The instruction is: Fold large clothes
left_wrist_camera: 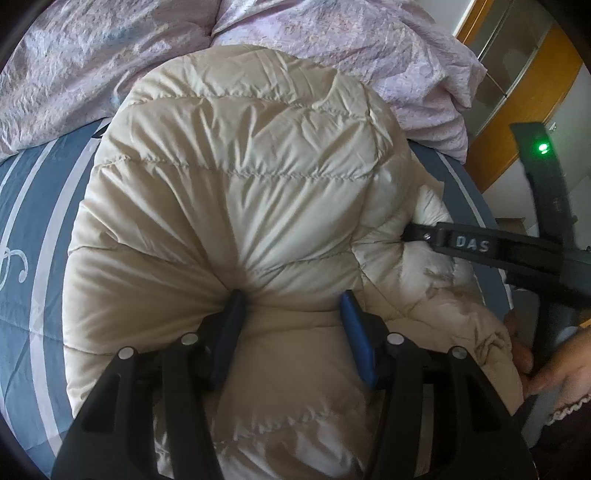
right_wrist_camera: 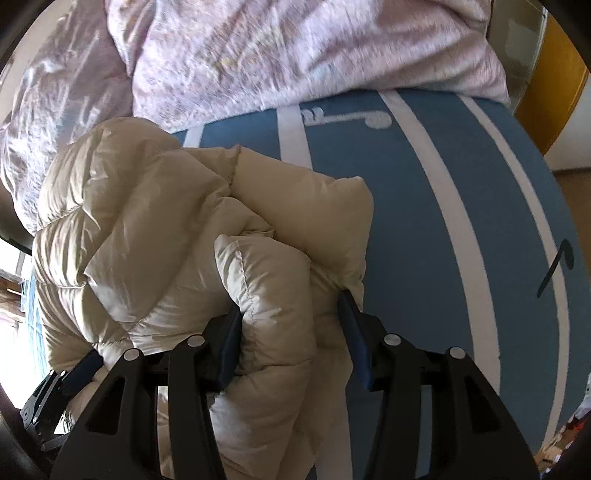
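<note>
Grippers clamp a cream down jacket (left_wrist_camera: 236,206) lying on a blue striped bedspread (left_wrist_camera: 33,221): left gripper (left_wrist_camera: 291,306) pinches its near fold, right gripper (right_wrist_camera: 290,302) a puffy edge. Farther off, a crumpled lilac duvet (left_wrist_camera: 295,33).

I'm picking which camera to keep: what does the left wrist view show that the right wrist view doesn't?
Only the left wrist view: the person's hand on the right tool's handle, with its green light. Only the right wrist view: the bare blue striped sheet right of the jacket and a folded sleeve between that tool's fingers. Both: the beige jacket, the pink quilt, and each tool closed on padding.
</note>
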`<state>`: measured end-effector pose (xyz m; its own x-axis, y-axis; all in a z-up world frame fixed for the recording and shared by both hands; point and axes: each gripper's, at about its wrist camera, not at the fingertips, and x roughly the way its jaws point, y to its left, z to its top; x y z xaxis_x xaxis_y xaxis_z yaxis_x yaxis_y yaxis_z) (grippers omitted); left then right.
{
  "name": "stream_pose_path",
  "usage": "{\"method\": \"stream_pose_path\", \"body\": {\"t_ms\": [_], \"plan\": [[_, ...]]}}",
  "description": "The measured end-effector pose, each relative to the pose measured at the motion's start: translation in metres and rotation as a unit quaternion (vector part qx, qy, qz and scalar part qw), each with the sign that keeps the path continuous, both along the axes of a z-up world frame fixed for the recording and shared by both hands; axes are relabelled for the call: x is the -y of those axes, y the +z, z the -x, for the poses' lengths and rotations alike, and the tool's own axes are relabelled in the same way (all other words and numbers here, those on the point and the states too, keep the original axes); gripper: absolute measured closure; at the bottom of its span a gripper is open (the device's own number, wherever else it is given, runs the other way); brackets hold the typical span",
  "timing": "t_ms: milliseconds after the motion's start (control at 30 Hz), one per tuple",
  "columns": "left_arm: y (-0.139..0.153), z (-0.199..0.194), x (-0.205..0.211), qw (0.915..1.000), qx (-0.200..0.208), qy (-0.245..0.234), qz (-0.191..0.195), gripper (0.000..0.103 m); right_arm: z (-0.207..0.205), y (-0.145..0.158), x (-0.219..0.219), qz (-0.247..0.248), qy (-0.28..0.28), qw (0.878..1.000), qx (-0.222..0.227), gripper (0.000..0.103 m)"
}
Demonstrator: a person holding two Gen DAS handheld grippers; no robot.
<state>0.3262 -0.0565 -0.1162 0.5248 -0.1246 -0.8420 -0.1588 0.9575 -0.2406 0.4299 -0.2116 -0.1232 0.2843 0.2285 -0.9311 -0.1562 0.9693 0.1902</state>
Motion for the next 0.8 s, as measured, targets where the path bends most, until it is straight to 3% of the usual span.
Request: {"method": "stream_pose_path", "body": {"t_ms": [167,300,533,667,800], "plan": [[0.007,0.002,0.0,0.9999,0.011,-0.004,0.007,0.054,-0.005,-0.014,0.009,-0.013,-0.021,1.0,-0.018,0.05],[0.019,0.005,-0.006,0.9997,0.022,0.0,0.004,0.054,-0.006,-0.009,0.013,-0.018,-0.028,0.999,-0.017,0.047],[0.047,0.0,-0.039,0.9982,0.051,0.018,-0.026,0.05,0.002,0.047,0.005,0.003,-0.015,0.998,0.056,0.044],[0.055,-0.013,-0.062,0.9964,0.056,0.036,-0.053,0.048,0.01,0.088,-0.005,-0.027,0.003,0.995,0.096,0.044],[0.056,-0.024,-0.082,0.9951,0.056,0.049,-0.065,0.048,0.015,0.105,-0.025,-0.049,0.032,0.993,0.104,0.044]]}}
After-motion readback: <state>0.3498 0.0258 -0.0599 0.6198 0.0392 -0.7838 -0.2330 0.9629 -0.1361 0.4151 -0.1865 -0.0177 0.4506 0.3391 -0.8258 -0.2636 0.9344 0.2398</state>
